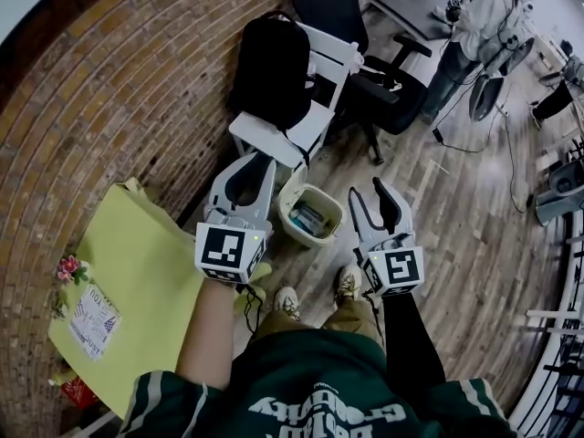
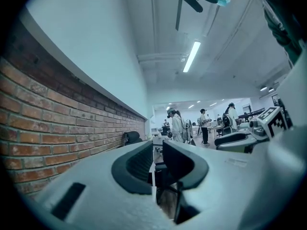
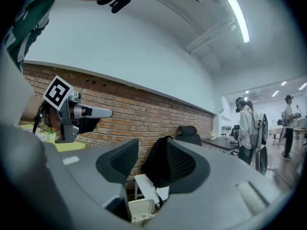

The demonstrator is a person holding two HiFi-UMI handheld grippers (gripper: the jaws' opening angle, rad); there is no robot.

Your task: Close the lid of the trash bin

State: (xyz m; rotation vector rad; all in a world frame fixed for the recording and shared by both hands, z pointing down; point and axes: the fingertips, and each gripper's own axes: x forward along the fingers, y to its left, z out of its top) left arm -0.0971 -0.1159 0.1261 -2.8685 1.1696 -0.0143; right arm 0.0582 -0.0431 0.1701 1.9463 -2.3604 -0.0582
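Observation:
The cream trash bin stands on the wood floor just ahead of my feet. Its top is open, its lid is raised at the left rim, and some rubbish shows inside. My left gripper hangs left of the bin, above and beside the lid. Its jaws stand only a narrow slit apart with nothing between them. My right gripper hangs right of the bin, open and empty. In the right gripper view the bin shows low between the jaws. The left gripper view looks past the bin.
A white chair carrying a black backpack stands right behind the bin, by the brick wall. A yellow table is at my left. A black office chair and a person are farther back.

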